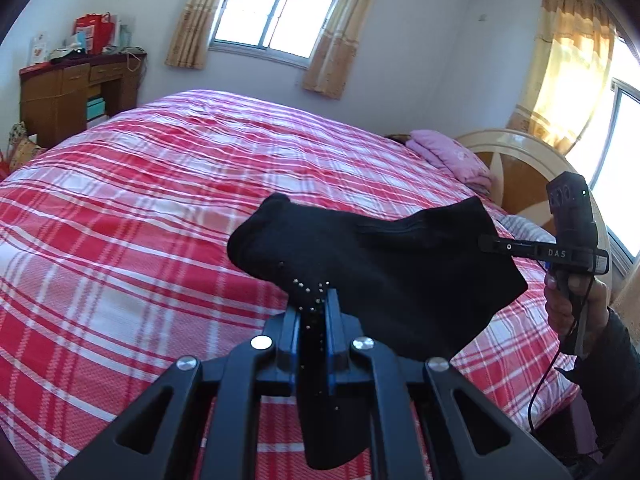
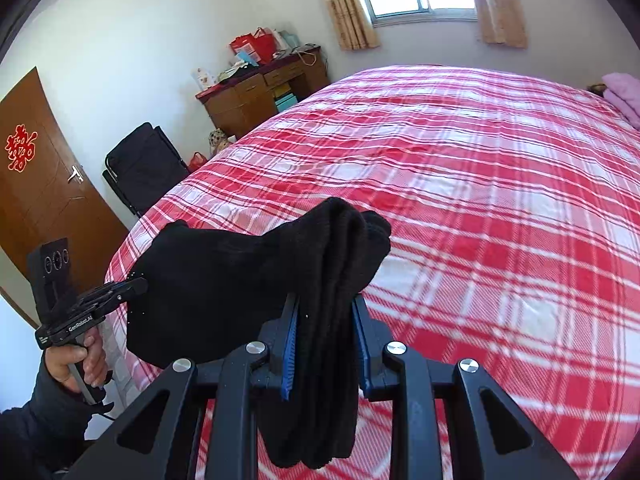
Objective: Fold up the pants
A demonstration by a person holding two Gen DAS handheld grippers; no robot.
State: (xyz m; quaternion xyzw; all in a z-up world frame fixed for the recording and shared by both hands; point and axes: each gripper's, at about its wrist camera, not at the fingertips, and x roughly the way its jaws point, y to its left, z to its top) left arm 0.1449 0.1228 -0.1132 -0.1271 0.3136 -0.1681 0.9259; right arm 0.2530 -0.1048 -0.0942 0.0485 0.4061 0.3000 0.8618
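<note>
The black pants (image 1: 380, 264) hang bunched in the air above the red plaid bed (image 1: 160, 200), held between both grippers. My left gripper (image 1: 314, 300) is shut on one end of the pants, where small metal studs show. My right gripper (image 2: 324, 304) is shut on the other end, a thick fold of the pants (image 2: 224, 276). The right gripper shows at the right in the left wrist view (image 1: 486, 243). The left gripper shows at the left in the right wrist view (image 2: 140, 285).
A pink folded blanket (image 1: 448, 156) lies by the headboard (image 1: 516, 160). A wooden desk (image 2: 256, 92) with bags stands at the far wall. A black folding chair (image 2: 144, 164) and a brown door (image 2: 36, 184) are beside the bed.
</note>
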